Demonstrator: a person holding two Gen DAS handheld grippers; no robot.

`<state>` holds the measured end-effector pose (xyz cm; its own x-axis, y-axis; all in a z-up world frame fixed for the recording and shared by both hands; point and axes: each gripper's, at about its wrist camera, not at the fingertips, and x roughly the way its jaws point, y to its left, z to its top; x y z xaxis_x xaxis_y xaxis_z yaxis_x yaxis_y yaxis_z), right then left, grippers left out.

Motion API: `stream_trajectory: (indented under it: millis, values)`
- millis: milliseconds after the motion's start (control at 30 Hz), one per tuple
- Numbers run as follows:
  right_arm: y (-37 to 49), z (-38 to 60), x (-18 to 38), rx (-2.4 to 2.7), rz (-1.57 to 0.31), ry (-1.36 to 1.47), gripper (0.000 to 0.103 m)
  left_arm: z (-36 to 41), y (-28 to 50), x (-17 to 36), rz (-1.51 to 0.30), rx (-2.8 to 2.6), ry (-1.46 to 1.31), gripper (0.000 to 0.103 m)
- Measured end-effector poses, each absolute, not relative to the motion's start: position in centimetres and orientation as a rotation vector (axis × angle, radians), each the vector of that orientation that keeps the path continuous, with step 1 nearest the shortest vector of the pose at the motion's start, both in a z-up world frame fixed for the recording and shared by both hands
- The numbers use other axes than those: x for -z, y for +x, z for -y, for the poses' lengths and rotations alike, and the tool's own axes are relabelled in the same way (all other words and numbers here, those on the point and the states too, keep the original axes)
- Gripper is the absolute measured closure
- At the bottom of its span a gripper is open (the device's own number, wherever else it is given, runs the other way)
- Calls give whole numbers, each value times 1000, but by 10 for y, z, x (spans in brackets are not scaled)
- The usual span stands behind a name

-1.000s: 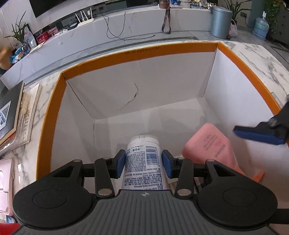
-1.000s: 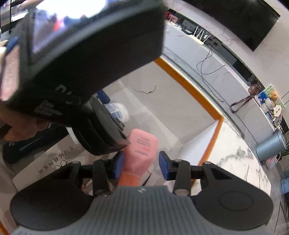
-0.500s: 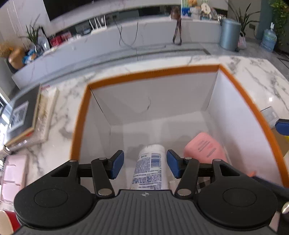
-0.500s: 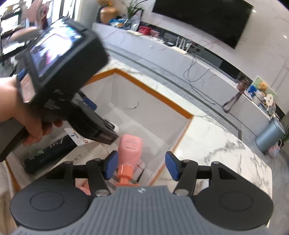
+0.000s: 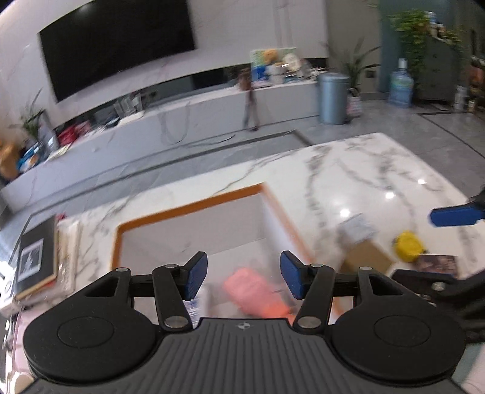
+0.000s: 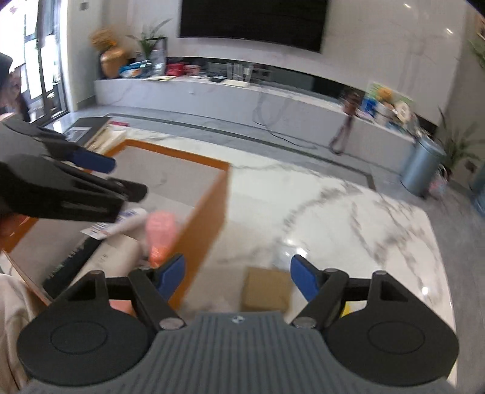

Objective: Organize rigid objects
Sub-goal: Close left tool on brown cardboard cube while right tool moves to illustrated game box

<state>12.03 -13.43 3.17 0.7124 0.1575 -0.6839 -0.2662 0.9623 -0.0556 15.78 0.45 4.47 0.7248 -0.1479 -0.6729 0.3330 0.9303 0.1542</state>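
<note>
Your right gripper (image 6: pixel 236 280), jaws just spread and empty, hung nearest the small brown cardboard box (image 6: pixel 264 290) by the counter's near edge.

1. I see a black TV (image 6: pixel 251 21) on the pale marble wall (image 6: pixel 379 45).
2. Below it runs a long white console (image 6: pixel 242 100).
3. Grey tile floor (image 5: pixel 379 121); a grey bin (image 5: pixel 332 98); plants (image 6: pixel 457 145); daylit windows (image 6: pixel 45 60) at left.

One orange-rimmed box (image 6: pixel 212 194) holds one pink bottle (image 6: pixel 160 230), one white bottle (image 6: pixel 130 222) and, seemingly, one black item (image 6: pixel 69 266). Outside sit one cardboard box (image 6: pixel 263 292) and one yellow object (image 5: pixel 407 250).
</note>
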Motion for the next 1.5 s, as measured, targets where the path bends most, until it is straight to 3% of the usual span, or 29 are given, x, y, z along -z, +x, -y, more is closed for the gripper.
stream_trajectory:
  millis: [267, 567, 700, 933, 1000, 1233, 1500]
  values:
    - [103, 207, -15, -94, -798, -1, 30, 63, 133, -47, -711, 436, 344, 38]
    - [100, 255, 7, -48, -829, 119, 38, 118, 141, -11, -804, 481, 400, 37]
    - [105, 271, 21, -23, -858, 137, 38, 122, 158, 4, -886, 425, 295, 29]
    - [118, 290, 56, -3, -931, 151, 38, 126, 185, 25, -993, 306, 150, 23]
    - [123, 290, 64, -11, -942, 139, 38, 128, 191, 32, -1003, 261, 144, 14]
    - [132, 289, 83, -26, -963, 127, 27, 121, 213, 54, -1081, 101, 9, 14]
    - [138, 289, 92, -21, -962, 101, 24, 132, 224, 65, -1066, 103, 18, 8]
